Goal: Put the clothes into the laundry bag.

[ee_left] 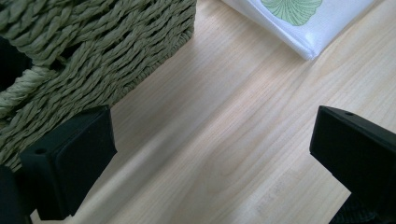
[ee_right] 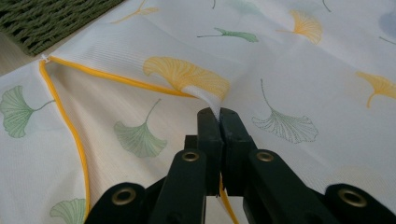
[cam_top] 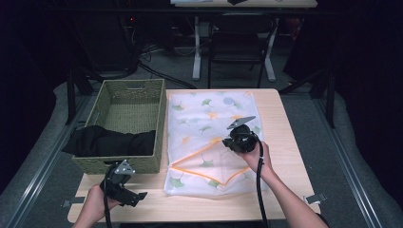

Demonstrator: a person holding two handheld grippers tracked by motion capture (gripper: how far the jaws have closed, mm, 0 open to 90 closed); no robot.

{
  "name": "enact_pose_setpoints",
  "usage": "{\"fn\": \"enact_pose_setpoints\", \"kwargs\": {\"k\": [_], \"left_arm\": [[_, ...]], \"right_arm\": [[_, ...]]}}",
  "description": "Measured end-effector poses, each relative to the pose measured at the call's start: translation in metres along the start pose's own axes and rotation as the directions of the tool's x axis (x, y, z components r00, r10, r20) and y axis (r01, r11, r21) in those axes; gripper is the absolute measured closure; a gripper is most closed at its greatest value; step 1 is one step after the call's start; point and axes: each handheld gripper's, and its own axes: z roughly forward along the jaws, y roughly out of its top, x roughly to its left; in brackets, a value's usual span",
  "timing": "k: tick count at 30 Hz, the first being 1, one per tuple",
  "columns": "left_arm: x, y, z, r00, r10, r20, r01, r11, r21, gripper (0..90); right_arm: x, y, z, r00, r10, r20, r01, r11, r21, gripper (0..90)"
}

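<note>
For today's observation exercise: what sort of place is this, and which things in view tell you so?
Probably a recording lab or workshop: a small wooden table under a fixed camera, dark curtained surroundings, loose cables on the floor, and another desk behind.

The high view looks forward and down from above the person's side of the counter, far enough back to take in the whole top and the floor beyond. The left gripper view sits low and close over bare wood, facing along its black fingers toward the woven basket and a corner of the leaf-printed mesh bag. The right gripper view rides very near the bag, with the basket's edge at its upper left. All three views share the basket and the bag.
</note>
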Motion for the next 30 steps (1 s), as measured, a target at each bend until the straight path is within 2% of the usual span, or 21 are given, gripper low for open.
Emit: {"fn": "enact_pose_setpoints", "kwargs": {"k": [8,10,14,18,20,23,24,28,30], "left_arm": [[-0.001,0.0,-0.007,0.9992,0.024,0.031,-0.023,0.9991,-0.035,1.7],[-0.001,0.001,-0.01,0.9981,0.041,0.047,-0.039,0.9983,-0.042,1.9],[-0.003,0.006,-0.015,0.9938,0.093,0.062,-0.089,0.9942,-0.061,2.1],[-0.003,0.012,-0.022,0.9906,0.102,0.091,-0.095,0.9922,-0.08,2.3],[-0.004,0.015,-0.026,0.9881,0.13,0.083,-0.123,0.9889,-0.084,2.4],[-0.002,0.019,-0.034,0.9854,0.147,0.086,-0.137,0.9846,-0.108,2.9],[0.0,0.02,-0.037,0.983,0.15,0.105,-0.138,0.9839,-0.114,3.6],[0.005,0.026,-0.043,0.9834,0.154,0.096,-0.142,0.9821,-0.124,3.4],[0.008,0.029,-0.046,0.9822,0.155,0.106,-0.14,0.9807,-0.136,3.0]], "right_arm": [[0.0,-0.001,0.002,1.0,0.002,-0.002,-0.002,1.0,0.012,88.5],[0.0,-0.001,0.003,1.0,-0.003,0.0,0.003,1.0,0.016,88.5],[0.0,-0.001,0.003,1.0,-0.008,0.001,0.008,1.0,0.017,88.6],[0.0,-0.001,0.003,0.9999,-0.011,0.002,0.011,1.0,0.014,88.6],[0.001,-0.001,0.002,0.9999,-0.01,0.004,0.01,1.0,0.015,88.6],[0.0,-0.001,0.002,0.9999,-0.009,0.007,0.009,1.0,0.019,88.6],[0.0,-0.001,0.003,0.9999,-0.01,0.006,0.009,1.0,0.019,88.5],[0.001,-0.001,0.002,0.9998,-0.013,0.016,0.013,1.0,0.016,88.6],[0.001,-0.001,0.003,0.9998,-0.014,0.014,0.014,1.0,0.022,88.6]]}}
